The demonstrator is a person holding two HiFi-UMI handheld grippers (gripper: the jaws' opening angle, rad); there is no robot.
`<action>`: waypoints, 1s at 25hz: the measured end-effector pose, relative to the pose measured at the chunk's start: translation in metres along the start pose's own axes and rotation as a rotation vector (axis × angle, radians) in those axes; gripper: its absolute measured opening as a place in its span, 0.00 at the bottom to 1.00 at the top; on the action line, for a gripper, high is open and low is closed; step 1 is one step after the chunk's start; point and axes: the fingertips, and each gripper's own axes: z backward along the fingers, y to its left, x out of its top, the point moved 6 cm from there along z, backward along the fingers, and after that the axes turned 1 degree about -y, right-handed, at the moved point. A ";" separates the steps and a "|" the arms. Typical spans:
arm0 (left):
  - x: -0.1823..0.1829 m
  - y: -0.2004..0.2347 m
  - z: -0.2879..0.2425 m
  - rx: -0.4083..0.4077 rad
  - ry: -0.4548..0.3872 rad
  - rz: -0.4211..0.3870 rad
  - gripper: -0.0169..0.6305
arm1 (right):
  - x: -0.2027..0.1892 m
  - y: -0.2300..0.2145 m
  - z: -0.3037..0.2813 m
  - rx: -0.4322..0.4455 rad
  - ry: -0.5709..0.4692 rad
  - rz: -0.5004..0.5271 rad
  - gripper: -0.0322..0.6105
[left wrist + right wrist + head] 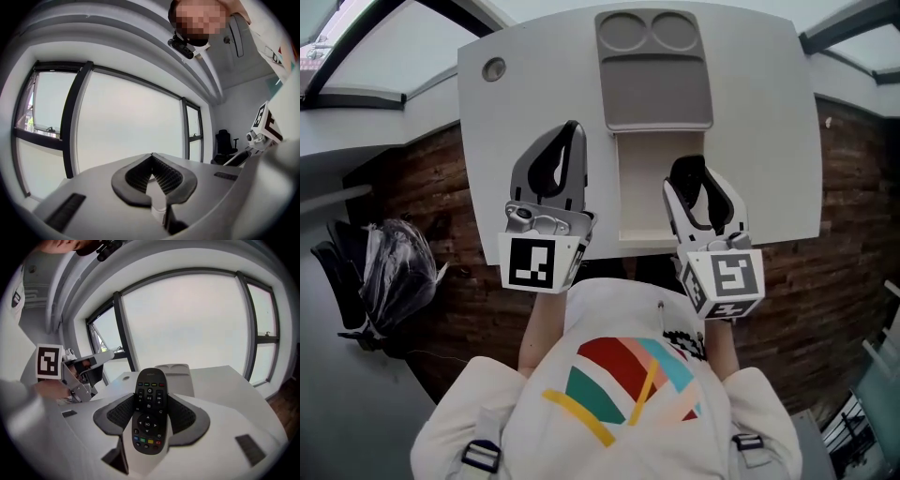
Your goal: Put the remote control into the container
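A black remote control (149, 411) with coloured buttons stands upright between the pads of my right gripper (151, 404), which is shut on it. In the head view the right gripper (698, 173) hovers over the near edge of the white table (769, 141), with the remote (692, 180) dark between its jaws. Ahead of it lies a grey tray-like container (656, 103) with two round recesses, and a white open box (642, 202) sits just below that. My left gripper (572, 131) is held left of the box. Its jaws meet at the tip (151, 157) with nothing between them.
The table has a round cable hole (494, 68) near its far left corner. A black bag (389, 272) sits on the brick-patterned floor at the left. Large windows (126, 122) fill the background. The person's torso (619, 394) is close behind the table's near edge.
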 end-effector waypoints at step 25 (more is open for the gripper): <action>-0.040 0.041 0.004 -0.026 0.085 0.056 0.04 | -0.093 0.014 -0.089 -0.052 0.496 0.170 0.41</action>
